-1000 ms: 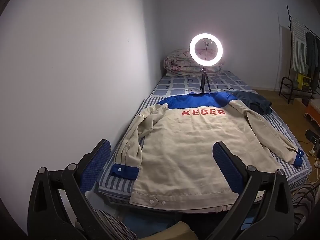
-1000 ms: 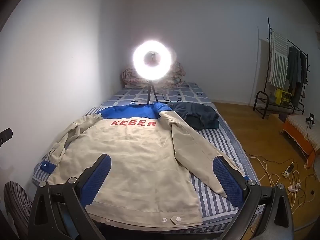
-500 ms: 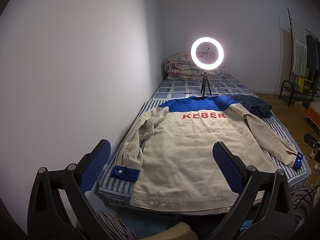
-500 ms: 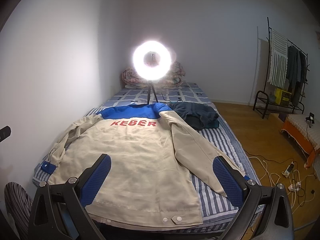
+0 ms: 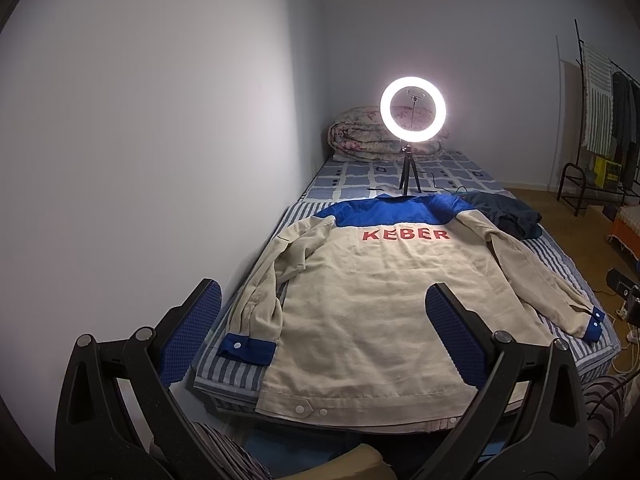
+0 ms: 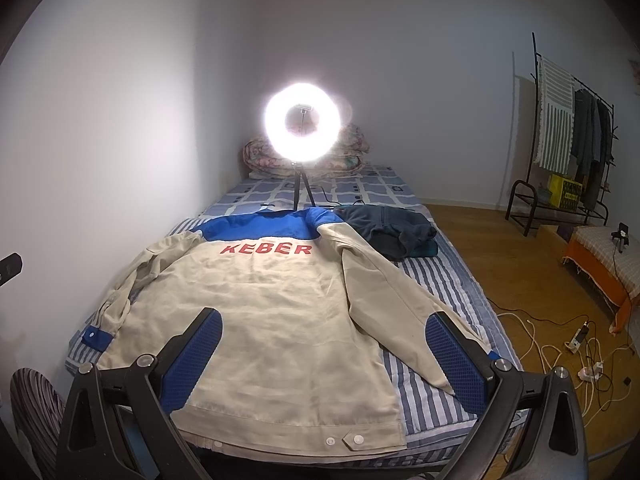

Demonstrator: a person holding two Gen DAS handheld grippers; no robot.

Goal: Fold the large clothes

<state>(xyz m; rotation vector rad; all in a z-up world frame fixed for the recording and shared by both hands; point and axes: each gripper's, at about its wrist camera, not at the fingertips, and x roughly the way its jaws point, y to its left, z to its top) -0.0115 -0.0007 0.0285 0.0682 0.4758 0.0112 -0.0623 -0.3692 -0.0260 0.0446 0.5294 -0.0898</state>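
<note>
We see one jacket (image 5: 384, 304) flat on one bed (image 5: 560, 256) | two grippers — left (image 5: 320, 336), right (image 6: 324, 354) — fingers spread wide, empty.

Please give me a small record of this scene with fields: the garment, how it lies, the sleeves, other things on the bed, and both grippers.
garment: beige work jacket with blue yoke and red KEBER lettering
lay: spread flat, back side up, on the striped bed sheet, hem nearest the cameras
sleeves: wall-side sleeve bunched along the body; other sleeve stretched out toward the bed edge
other items: lit ring light on small tripod; crumpled dark blue garment; rolled floral quilt
left gripper: jaws open, holding nothing
right gripper: jaws open, holding nothing
</note>
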